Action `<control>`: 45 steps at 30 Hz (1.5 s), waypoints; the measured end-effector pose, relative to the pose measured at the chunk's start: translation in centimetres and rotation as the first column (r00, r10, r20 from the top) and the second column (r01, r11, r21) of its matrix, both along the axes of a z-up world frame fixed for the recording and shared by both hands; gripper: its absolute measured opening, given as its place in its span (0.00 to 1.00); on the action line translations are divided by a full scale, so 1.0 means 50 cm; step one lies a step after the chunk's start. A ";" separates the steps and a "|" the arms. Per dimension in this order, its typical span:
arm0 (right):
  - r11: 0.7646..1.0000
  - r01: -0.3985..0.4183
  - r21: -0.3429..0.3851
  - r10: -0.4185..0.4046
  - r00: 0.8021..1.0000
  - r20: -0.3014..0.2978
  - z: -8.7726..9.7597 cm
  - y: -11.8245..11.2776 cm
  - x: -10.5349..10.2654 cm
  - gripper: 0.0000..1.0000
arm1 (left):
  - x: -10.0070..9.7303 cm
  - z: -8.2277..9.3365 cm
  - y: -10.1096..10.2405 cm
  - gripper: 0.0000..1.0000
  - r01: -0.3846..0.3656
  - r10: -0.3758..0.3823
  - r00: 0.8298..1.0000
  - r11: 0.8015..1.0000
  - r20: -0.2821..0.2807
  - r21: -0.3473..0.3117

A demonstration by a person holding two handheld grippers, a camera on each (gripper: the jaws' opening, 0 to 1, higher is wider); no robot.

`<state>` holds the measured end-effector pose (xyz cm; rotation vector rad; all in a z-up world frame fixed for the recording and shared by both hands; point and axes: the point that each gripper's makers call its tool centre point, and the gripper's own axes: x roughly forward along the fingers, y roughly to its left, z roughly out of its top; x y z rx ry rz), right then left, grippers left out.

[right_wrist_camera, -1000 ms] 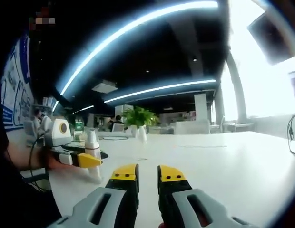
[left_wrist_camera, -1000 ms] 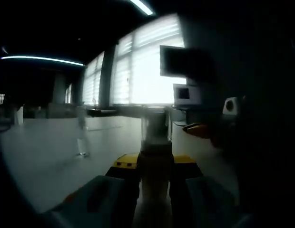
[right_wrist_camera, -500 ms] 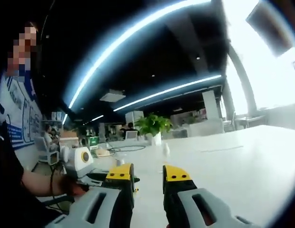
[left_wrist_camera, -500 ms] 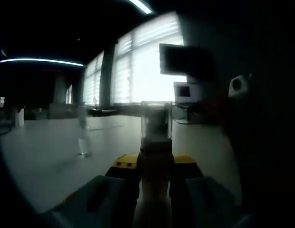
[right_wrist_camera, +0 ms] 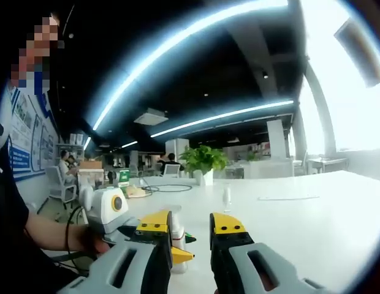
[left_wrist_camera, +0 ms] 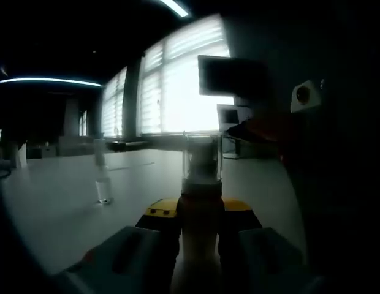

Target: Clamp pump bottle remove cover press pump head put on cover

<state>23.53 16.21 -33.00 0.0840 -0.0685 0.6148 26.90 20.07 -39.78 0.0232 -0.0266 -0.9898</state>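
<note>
In the left gripper view, the left gripper (left_wrist_camera: 200, 215) pinches the pump bottle (left_wrist_camera: 201, 229) between its yellow-tipped jaws, holding it upright over the white table (left_wrist_camera: 61, 208). The bottle's clear cover (left_wrist_camera: 202, 158) sits on top, above the jaws. No label or writing can be read on the bottle; the view is dark against the bright windows (left_wrist_camera: 171, 86). A second small clear bottle (left_wrist_camera: 103, 184) stands on the table well to the left.

In the right gripper view, the right gripper (right_wrist_camera: 190, 228) has its jaws spread apart with nothing between them. Just beyond its left jaw, the left gripper (right_wrist_camera: 174, 248) shows with the pump bottle (right_wrist_camera: 178, 236) in its grip, held by a person's hand (right_wrist_camera: 95, 245). A potted plant (right_wrist_camera: 203, 162) stands farther back on the table (right_wrist_camera: 312, 214). Blue wall posters (right_wrist_camera: 18, 144) at the left carry writing too small to read.
</note>
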 end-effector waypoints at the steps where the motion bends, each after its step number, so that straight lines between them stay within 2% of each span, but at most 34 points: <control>1: 1.000 0.002 0.004 -0.002 1.000 -0.001 0.001 -0.004 0.001 0.19 | 0.001 0.002 0.002 0.14 -0.002 0.002 1.000 1.000 -0.001 -0.007; 2: 1.000 0.003 0.008 -0.003 1.000 -0.001 0.002 -0.006 0.001 0.19 | 0.004 0.004 0.004 0.14 -0.004 0.004 1.000 1.000 -0.003 -0.011; 5: 1.000 0.006 0.024 -0.006 1.000 -0.008 0.003 -0.010 0.002 0.19 | 0.006 0.022 0.012 0.14 -0.003 0.000 0.999 0.996 -0.035 -0.086; 10: 1.000 -0.003 0.019 0.003 1.000 -0.002 0.006 0.005 -0.003 0.19 | 0.007 0.018 0.010 0.14 -0.006 0.005 1.000 0.998 -0.019 -0.070; 16: 1.000 -0.022 -0.008 0.022 1.000 0.014 0.012 0.033 -0.008 0.18 | 0.011 0.019 0.013 0.14 -0.022 0.020 0.999 0.996 -0.033 -0.084; 18: 1.000 -0.026 -0.017 0.026 1.000 0.016 0.012 0.042 -0.007 0.18 | 0.008 0.019 0.011 0.14 -0.021 0.019 1.000 0.996 -0.022 -0.081; 26: 0.997 -0.040 -0.068 0.040 0.999 -0.003 -0.007 0.081 0.009 0.18 | 0.006 0.020 0.010 0.14 -0.018 0.017 1.000 0.997 -0.010 -0.079; 34: 0.994 -0.022 -0.105 0.021 1.000 -0.011 -0.017 0.098 0.023 0.18 | 0.006 0.021 0.010 0.13 -0.019 0.019 1.000 0.997 -0.003 -0.075; 41: 0.994 0.044 -0.097 -0.045 0.999 -0.009 -0.018 0.091 0.032 0.17 | 0.009 0.021 0.013 0.13 -0.021 0.021 1.000 0.997 -0.003 -0.076; 45: 0.992 0.059 -0.116 -0.060 0.998 -0.003 -0.027 0.105 0.031 0.16 | 0.007 0.021 0.013 0.13 -0.019 0.019 1.000 0.997 -0.003 -0.076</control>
